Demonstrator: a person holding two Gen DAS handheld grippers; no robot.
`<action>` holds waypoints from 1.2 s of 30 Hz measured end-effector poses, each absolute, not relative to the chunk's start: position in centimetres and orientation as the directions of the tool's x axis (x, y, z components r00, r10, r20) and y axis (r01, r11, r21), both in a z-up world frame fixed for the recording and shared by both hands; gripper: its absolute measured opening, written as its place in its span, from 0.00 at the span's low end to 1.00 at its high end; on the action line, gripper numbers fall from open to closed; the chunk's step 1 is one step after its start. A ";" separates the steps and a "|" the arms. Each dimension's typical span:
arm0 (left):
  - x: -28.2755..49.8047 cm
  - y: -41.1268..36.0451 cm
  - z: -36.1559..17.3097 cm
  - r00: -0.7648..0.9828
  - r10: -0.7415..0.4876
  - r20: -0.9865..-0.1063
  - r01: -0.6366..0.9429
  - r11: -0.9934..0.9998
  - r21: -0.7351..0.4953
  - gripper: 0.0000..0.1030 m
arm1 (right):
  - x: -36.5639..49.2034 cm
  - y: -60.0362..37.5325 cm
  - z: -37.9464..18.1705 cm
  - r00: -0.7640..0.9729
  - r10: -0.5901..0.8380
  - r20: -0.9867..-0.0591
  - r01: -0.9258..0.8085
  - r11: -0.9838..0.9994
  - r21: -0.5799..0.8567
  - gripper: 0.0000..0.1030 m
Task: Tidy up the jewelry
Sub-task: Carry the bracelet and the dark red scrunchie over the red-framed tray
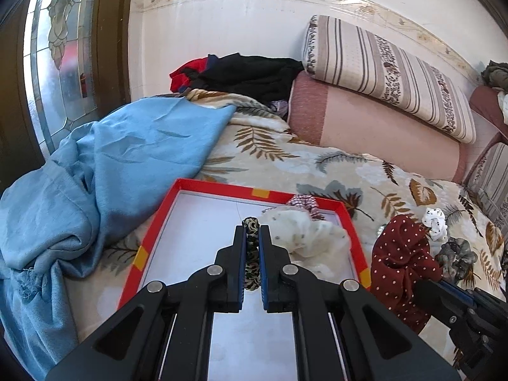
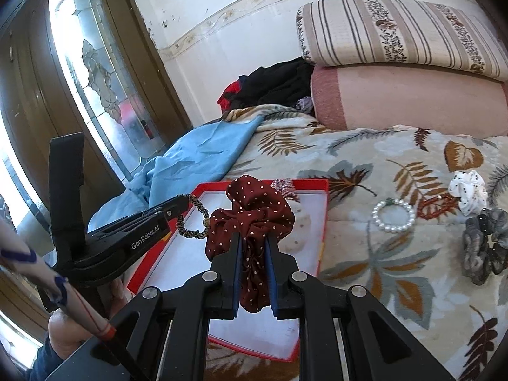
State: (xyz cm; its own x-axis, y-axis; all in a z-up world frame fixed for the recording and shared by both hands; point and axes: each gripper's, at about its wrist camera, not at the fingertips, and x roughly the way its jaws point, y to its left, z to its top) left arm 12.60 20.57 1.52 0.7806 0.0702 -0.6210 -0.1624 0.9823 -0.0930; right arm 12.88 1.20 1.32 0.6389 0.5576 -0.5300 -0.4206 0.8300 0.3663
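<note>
My left gripper (image 1: 252, 228) is shut on a thin leopard-print hair tie (image 1: 251, 254) and holds it above the red-rimmed white tray (image 1: 219, 187). The tie (image 2: 190, 219) also hangs from that gripper (image 2: 185, 201) in the right wrist view. My right gripper (image 2: 253, 236) is shut on a dark red polka-dot scrunchie (image 2: 254, 209) above the tray (image 2: 312, 184). A cream dotted scrunchie (image 1: 311, 231) and a red-and-white checked one (image 1: 303, 201) lie in the tray. A pearl bracelet (image 2: 393, 216), a red bead bracelet (image 2: 439, 204), a white scrunchie (image 2: 470, 192) and a grey scrunchie (image 2: 484, 247) lie on the bedspread.
The tray sits on a leaf-print bedspread (image 2: 397, 273). A blue cloth (image 1: 111, 165) is bunched left of the tray. Dark clothes (image 1: 250, 73), a pink bolster (image 1: 374, 120) and a striped pillow (image 1: 387, 66) lie by the wall. A glass door (image 2: 92, 73) stands at left.
</note>
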 end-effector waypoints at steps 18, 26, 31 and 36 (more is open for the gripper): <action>14.8 26.2 -3.2 0.617 0.078 -0.783 -0.320 0.934 -0.158 0.07 | 15.8 5.6 -2.9 0.542 0.534 -0.649 -0.387 0.844 0.372 0.17; 15.4 26.9 -4.6 0.570 0.079 -0.818 -0.354 0.922 -0.158 0.07 | 18.2 8.2 -4.4 0.488 0.527 -0.695 -0.385 0.845 0.370 0.17; 15.7 27.3 -4.9 0.560 0.084 -0.825 -0.369 0.916 -0.157 0.07 | 19.8 10.2 -4.5 0.477 0.526 -0.705 -0.395 0.844 0.363 0.17; 15.9 27.5 -4.9 0.559 0.090 -0.825 -0.378 0.913 -0.156 0.07 | 21.1 11.6 -4.8 0.469 0.521 -0.713 -0.403 0.845 0.352 0.18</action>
